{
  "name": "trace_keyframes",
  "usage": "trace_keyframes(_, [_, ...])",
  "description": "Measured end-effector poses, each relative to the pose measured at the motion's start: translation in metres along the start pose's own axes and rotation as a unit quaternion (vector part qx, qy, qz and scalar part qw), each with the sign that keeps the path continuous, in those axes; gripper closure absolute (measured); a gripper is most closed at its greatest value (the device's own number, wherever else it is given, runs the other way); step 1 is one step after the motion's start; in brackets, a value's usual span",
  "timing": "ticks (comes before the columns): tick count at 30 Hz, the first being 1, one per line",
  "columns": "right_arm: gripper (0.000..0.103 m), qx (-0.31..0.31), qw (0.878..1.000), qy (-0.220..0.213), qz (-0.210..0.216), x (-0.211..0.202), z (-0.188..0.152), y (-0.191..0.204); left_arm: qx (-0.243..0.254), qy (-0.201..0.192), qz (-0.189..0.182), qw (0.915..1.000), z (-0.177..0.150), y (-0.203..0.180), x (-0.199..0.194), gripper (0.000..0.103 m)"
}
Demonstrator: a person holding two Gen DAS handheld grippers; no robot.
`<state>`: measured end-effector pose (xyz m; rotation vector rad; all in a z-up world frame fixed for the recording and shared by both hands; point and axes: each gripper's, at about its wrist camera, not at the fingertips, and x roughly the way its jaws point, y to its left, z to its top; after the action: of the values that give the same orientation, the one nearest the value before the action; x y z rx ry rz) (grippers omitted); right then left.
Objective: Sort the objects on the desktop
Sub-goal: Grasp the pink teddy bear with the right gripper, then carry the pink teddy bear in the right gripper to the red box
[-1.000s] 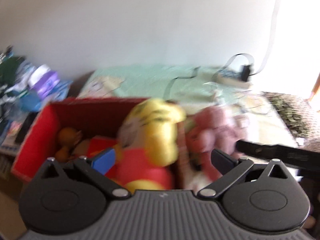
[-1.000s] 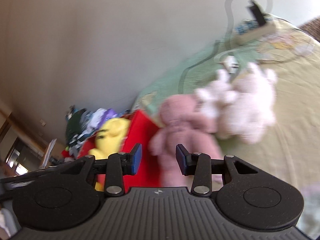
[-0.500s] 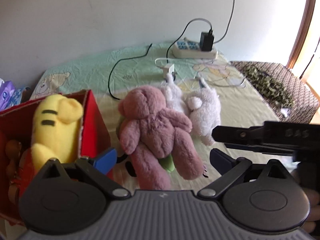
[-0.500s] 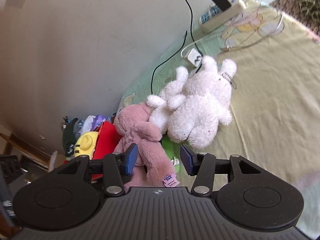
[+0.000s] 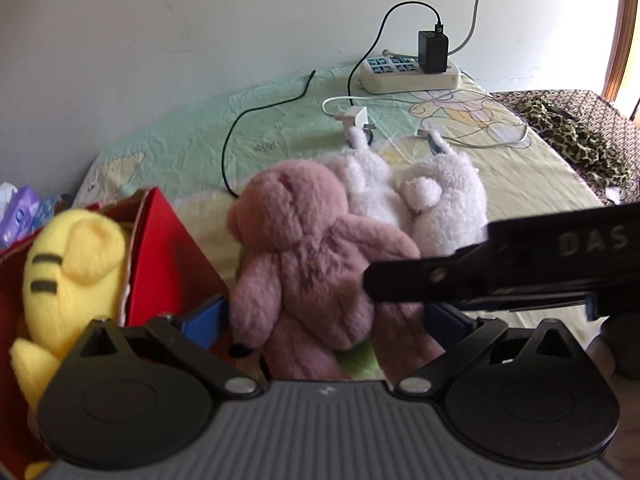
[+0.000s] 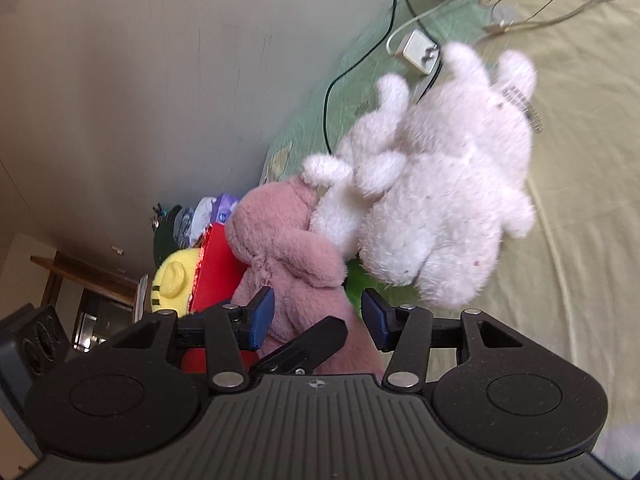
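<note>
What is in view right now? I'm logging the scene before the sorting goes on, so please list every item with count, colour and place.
pink plush bear: 1, pink, on the sheet beside the box
white plush toys: 2, white, behind the bear
yellow plush toy: 1, yellow, in the box
red box: 1, red, left
power strip: 1, cream, by the wall
white charger: 1, near the white toys
bed sheet: 1, pale green
left gripper: open, around the bear
right gripper: open, at the bear
</note>
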<state>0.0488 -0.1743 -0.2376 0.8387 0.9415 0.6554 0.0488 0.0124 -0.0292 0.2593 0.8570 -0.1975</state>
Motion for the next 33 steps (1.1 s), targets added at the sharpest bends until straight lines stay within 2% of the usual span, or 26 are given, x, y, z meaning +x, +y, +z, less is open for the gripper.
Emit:
trace_keyframes(2, [0.053, -0.001, 1.0, 0.008, 0.014, 0.005, 0.001, 0.0, 0.008, -0.003, 0.004, 1.0, 0.001, -0.002, 0.001, 0.002])
trace_keyframes(6, [0.055, -0.02, 1.0, 0.007, 0.014, 0.004, 0.003, 0.002, 0.018, -0.011, 0.008, 0.9998, 0.004, -0.004, 0.005, 0.002])
trace_keyframes(10, [0.068, -0.015, 1.0, 0.002, 0.015, -0.006, 0.009, -0.007, 0.012, -0.018, -0.015, 0.9997, 0.006, 0.0, 0.003, 0.003])
trace_keyframes(14, [0.071, 0.0, 1.0, 0.009, 0.015, -0.022, 0.007, -0.018, 0.027, -0.02, -0.032, 0.9989, 0.003, -0.009, 0.001, 0.004])
trace_keyframes(20, [0.071, -0.005, 1.0, 0.013, -0.004, -0.037, -0.003, -0.014, 0.03, -0.017, -0.061, 0.9975, -0.004, -0.023, -0.008, 0.006])
trace_keyframes(26, [0.071, -0.017, 0.998, 0.049, -0.026, -0.052, -0.022, -0.015, 0.036, 0.004, -0.1, 0.9944, -0.025, -0.034, -0.017, 0.006])
trace_keyframes(33, [0.067, -0.045, 0.994, 0.076, -0.059, -0.047, -0.037, -0.018, 0.039, 0.032, -0.116, 0.9919, -0.042, -0.04, -0.008, 0.006])
